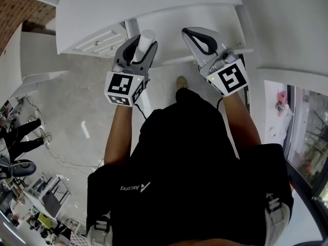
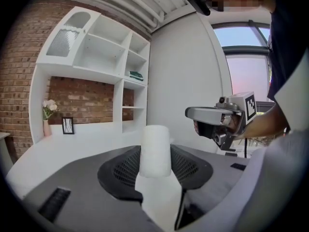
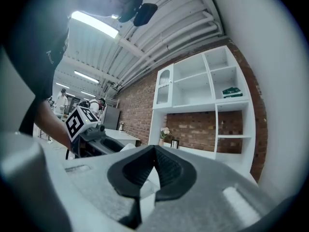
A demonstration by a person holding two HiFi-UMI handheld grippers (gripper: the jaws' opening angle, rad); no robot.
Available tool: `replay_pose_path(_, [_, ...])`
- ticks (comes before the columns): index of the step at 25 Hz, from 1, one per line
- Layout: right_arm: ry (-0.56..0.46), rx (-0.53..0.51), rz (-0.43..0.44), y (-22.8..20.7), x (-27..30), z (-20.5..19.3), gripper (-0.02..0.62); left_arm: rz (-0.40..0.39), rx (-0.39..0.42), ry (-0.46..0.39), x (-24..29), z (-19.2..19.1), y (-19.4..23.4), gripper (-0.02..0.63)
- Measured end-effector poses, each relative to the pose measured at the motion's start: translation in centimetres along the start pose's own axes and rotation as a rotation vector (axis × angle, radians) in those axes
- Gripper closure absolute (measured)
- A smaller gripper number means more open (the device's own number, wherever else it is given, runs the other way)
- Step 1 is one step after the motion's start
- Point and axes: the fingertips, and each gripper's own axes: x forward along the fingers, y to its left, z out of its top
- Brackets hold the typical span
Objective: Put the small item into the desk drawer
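A small white cylinder (image 1: 145, 43) stands upright between the jaws of my left gripper (image 1: 140, 49), which is shut on it. In the left gripper view the cylinder (image 2: 155, 150) fills the gap between the black pads. My right gripper (image 1: 190, 33) is held beside it, a little apart, with its jaws closed on nothing; in the right gripper view the pads (image 3: 166, 166) meet at the tip. Both grippers are raised in front of the white desk (image 1: 154, 4). A panelled drawer front (image 1: 98, 42) sits under the desk's left side; whether it is pulled out I cannot tell.
A white shelf unit (image 2: 99, 57) stands against a brick wall, with a vase of flowers (image 2: 47, 112) and a small frame (image 2: 68, 125) on the counter. The person's shoe (image 1: 181, 82) is on the concrete floor below. People (image 1: 20, 135) stand far left.
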Motion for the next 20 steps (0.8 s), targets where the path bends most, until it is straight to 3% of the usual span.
replay_pose_path(9, [0.043,0.049,0.055,-5.1,2.6,-2.5,0.595,0.02,-0.008,0.241,6.8,-5.0,3.2,0.426])
replay_pose_path(20, [0.097,0.066,0.016,-6.7,3.8,-5.1,0.595,-0.029,-0.009,0.451,10.4,-11.4,4.9,0.426])
